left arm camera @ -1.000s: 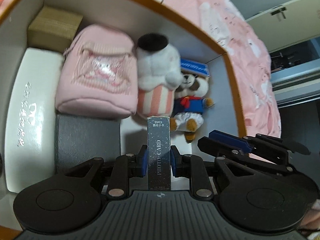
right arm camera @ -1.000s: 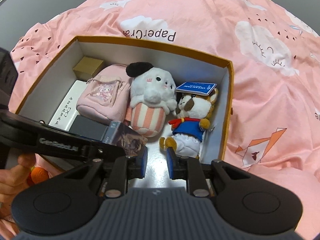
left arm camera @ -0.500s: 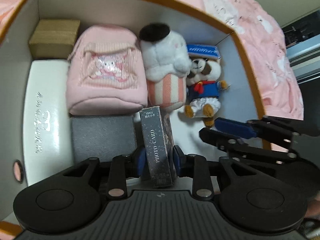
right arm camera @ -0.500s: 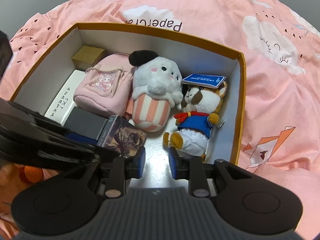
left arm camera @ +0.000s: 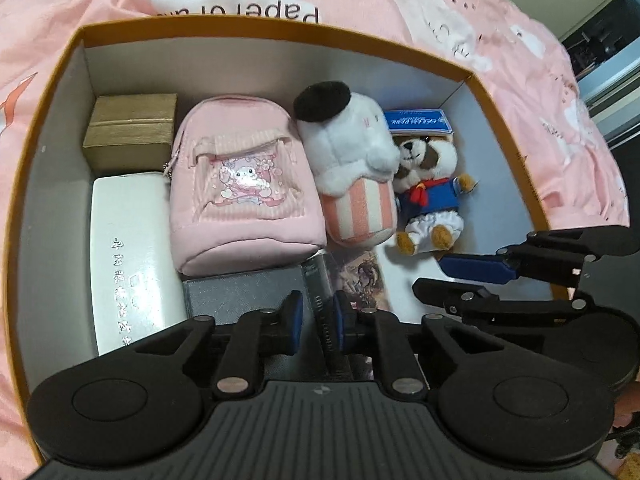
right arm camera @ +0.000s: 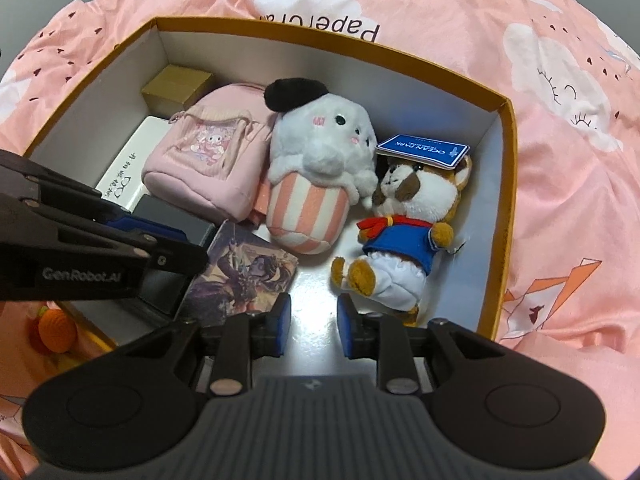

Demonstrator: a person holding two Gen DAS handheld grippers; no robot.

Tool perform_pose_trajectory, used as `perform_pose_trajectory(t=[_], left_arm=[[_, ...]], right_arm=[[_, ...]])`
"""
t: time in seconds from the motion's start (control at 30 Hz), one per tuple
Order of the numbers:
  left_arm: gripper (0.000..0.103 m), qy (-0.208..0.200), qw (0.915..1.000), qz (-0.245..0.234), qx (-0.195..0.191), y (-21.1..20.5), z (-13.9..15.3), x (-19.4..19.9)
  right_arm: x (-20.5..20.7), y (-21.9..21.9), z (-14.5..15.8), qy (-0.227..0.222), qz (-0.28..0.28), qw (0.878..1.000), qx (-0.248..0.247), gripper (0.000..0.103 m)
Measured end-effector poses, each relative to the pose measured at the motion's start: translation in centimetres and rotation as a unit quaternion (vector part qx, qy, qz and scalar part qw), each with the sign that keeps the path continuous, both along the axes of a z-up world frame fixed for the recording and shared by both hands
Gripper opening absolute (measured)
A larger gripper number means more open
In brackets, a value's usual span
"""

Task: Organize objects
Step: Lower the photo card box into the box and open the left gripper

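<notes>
An orange-rimmed box (left arm camera: 280, 28) (right arm camera: 320, 40) holds a pink pouch (left arm camera: 244, 184), a white plush in a striped cup (left arm camera: 352, 168), a sailor dog plush (right arm camera: 400, 232), and gold, white and grey boxes. The photo card box (left arm camera: 360, 276) (right arm camera: 244, 276) lies picture side up on the floor against the grey box (left arm camera: 244, 292). My left gripper (left arm camera: 318, 320) (right arm camera: 192, 246) hovers over its dark edge. Its jaws are closing, and the pads do not press on the card box. My right gripper (right arm camera: 314, 322) (left arm camera: 430, 276) stands open over the bare floor near the dog's feet, holding nothing.
The box rests on a pink cloud-print blanket (right arm camera: 560, 80). A blue card (right arm camera: 424, 150) lies on the dog's head. An orange knitted thing (right arm camera: 56, 328) sits outside the box at the left. Bare box floor (right arm camera: 312, 280) shows between card box and dog.
The left gripper let go of the upright photo card box, which tipped over and now lies flat. The left gripper drew back, so more of the box shows. The right gripper sank slightly.
</notes>
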State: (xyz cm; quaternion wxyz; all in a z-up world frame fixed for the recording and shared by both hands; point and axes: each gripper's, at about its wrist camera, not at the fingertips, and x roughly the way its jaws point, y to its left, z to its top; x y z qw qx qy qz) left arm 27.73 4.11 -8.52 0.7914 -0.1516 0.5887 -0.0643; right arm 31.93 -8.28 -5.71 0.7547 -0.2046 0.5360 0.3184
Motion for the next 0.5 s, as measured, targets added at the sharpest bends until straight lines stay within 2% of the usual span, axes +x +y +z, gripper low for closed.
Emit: perform_pose_trajectory(t=[0.13,0.27,0.37,0.5], left_arm=[[0.012,0.000,0.9996,-0.014,0.023,-0.7,0.1,0.5],[0.013,-0.011,0.9999,-0.004,-0.001,0.0,0.3,0.1],[0.013,-0.030,0.9995,0.004,0.004,0.6,0.8,-1.0],[0.013,-0.071,0.9973,0.001,0.020,0.8,1.6,-2.4]], right_arm=[[0.2,0.1,-0.2,0.006,-0.001,1.000,0.001,0.026],[0.2,0.4,-0.5,0.010,0.007,1.000,-0.009,0.026],[0.2,0.9,-1.0,0.015,0.019,0.999,-0.032,0.018],[0.2,1.7,-1.7,0.021,0.028,0.998,-0.061,0.012]])
